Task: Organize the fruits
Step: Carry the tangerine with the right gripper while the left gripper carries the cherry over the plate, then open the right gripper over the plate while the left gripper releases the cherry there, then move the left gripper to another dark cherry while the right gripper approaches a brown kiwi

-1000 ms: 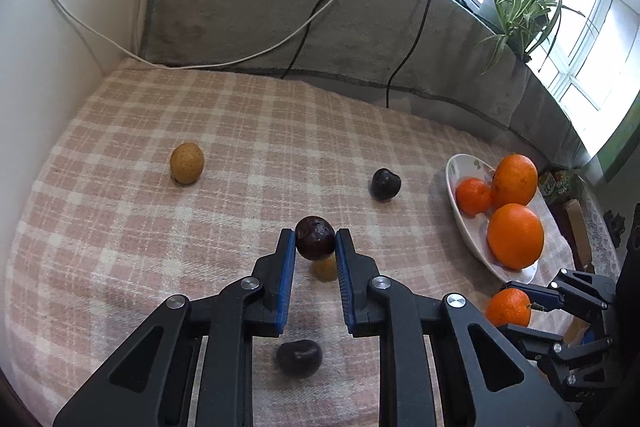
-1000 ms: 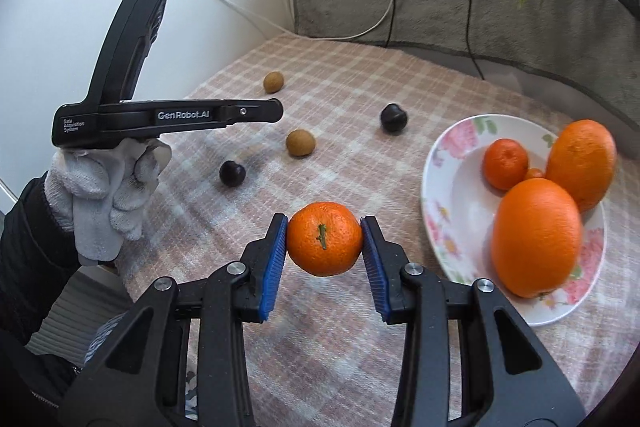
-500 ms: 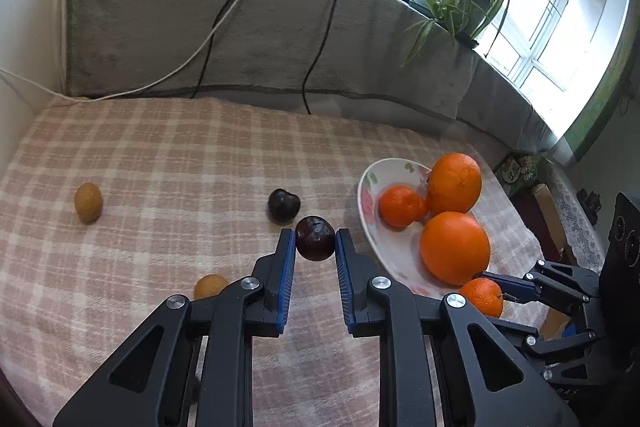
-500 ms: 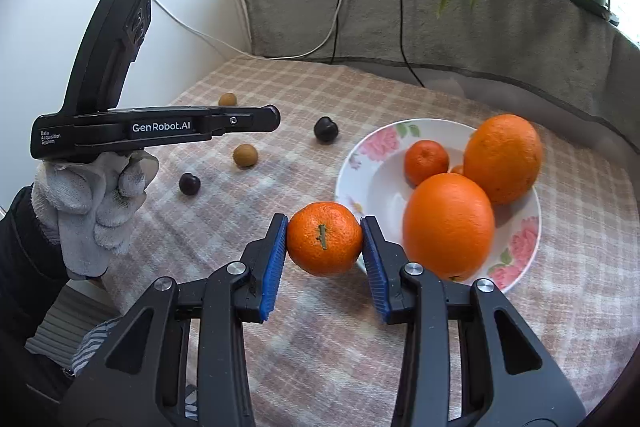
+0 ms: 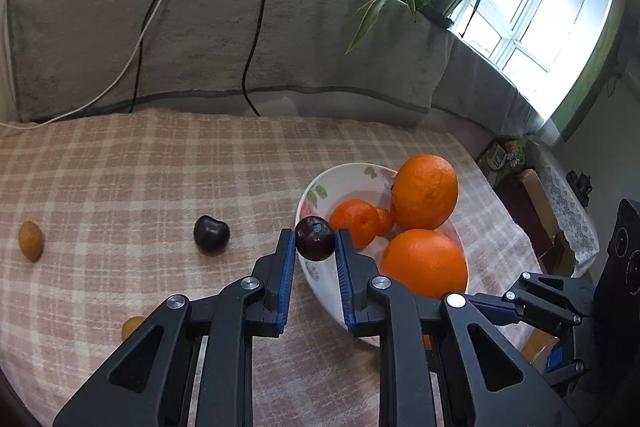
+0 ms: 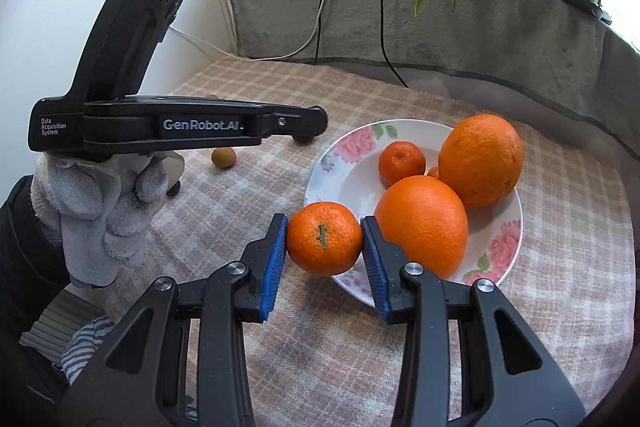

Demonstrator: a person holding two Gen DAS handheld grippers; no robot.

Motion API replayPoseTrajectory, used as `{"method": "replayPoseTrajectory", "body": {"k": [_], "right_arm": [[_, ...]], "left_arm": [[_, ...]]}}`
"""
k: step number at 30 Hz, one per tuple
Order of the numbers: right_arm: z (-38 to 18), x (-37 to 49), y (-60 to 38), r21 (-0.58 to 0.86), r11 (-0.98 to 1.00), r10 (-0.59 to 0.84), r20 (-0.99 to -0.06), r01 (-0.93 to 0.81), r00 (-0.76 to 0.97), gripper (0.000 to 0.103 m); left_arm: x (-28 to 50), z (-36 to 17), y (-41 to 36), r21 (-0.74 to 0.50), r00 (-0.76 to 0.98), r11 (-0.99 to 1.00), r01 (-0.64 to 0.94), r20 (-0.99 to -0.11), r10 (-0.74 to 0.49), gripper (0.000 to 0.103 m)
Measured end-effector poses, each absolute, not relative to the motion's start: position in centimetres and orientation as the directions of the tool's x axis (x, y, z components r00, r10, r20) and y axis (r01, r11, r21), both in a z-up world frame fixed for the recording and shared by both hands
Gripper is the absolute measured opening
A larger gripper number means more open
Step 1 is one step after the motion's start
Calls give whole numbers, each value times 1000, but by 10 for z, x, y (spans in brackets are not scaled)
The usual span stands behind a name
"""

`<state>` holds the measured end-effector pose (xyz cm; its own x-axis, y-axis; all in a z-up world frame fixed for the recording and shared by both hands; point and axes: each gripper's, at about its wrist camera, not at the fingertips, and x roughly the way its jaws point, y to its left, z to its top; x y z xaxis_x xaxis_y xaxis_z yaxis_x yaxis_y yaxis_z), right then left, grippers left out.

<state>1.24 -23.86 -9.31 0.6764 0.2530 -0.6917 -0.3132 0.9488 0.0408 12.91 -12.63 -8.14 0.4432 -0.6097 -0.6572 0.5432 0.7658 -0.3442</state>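
One desk (image 5: 120, 167) under a pink checked cloth is carrying everything, stretching out ahead of both hand-held grippers. One flowered plate (image 6: 348, 163) is sitting on it, just ahead and to the right of the right hand-held gripper (image 6: 324, 239) and directly past the tips of the left hand-held gripper (image 5: 315, 239).

On the plate two large oranges are lying: one (image 6: 422, 223) just right of the right hand-held gripper's far pad, the other (image 6: 480, 159) beyond it, the two touching. Two smaller mandarins are sharing the plate: one (image 6: 402, 163) farther ahead, and a tiny one (image 6: 433, 171) mostly hidden between the oranges.

A third mandarin (image 6: 324, 238) is being pinched between the blue pads of the right hand-held gripper, jaws moderately apart around it, hanging over the near rim of the plate.

The left hand-held gripper, jaws narrow, is gripping one dark plum (image 5: 315, 238) over the plate's left rim. A second dark plum (image 5: 211, 235) is lying on the cloth to the left of that hand-held gripper. In the right wrist view another dark fruit is peeking out behind the gloved hand (image 6: 100, 203) that is carrying the left tool.

Two small tan fruits are resting on the cloth: one (image 5: 30, 241) far left of the left hand-held gripper, one (image 5: 132, 326) close beside its left arm.
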Motion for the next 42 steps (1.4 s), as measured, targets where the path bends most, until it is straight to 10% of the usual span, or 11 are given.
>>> {"method": "replayPoseTrajectory", "body": {"k": [13,24,42], "right_arm": [[-94,22,-244,56,949,263,-683,-311,681,46],[-93,17,-246,48,950,262,-660,-308,704,67],[-89,15,-242,50,946,272,-660,-319,701,68]], "left_arm": [[138,-81,-143,-351,418,747,565,-659,-626,20],[136,-76,-141,-364,418,740,566,-648,-637,62],[128,-62,-105,-353,494,780,518,-621,-609,64]]}}
